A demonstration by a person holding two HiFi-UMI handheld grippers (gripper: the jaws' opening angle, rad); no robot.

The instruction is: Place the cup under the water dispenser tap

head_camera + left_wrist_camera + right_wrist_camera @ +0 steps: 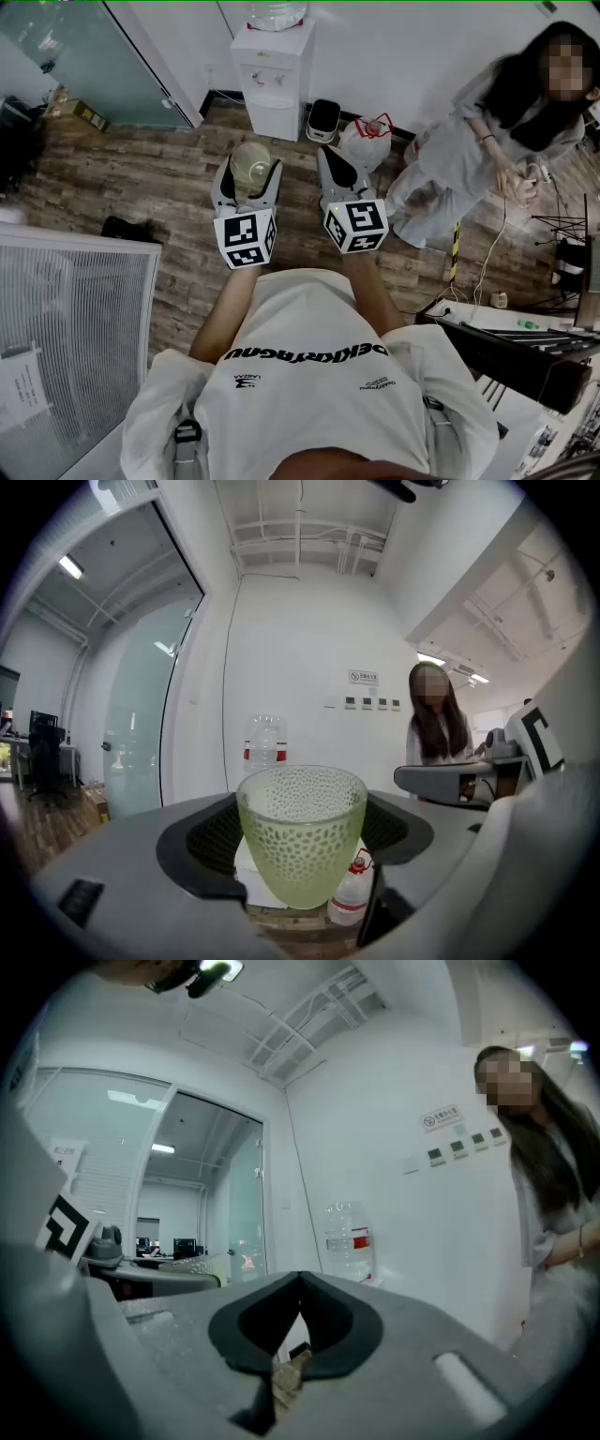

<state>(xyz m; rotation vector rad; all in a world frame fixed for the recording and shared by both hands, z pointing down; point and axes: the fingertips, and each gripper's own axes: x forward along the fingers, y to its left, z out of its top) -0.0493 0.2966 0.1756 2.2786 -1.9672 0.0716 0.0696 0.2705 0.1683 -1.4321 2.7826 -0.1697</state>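
Note:
A pale green dimpled glass cup (249, 165) stands upright between the jaws of my left gripper (248, 178), which is shut on it. In the left gripper view the cup (301, 832) fills the gap between the dark pads (211, 841). The white water dispenser (273, 77) stands against the far wall, straight ahead of the cup and some way off across the floor. Its bottle (264, 743) shows behind the cup. My right gripper (333, 165) is beside the left one, shut and holding nothing. In the right gripper view its fingertips (300, 1285) meet.
A person (487, 141) stands at the right near the wall. A small dark bin (323, 120) and a white bag with a bottle (367, 142) sit on the wood floor right of the dispenser. A glass partition (84, 56) runs at the left, and a desk (511, 352) is at the lower right.

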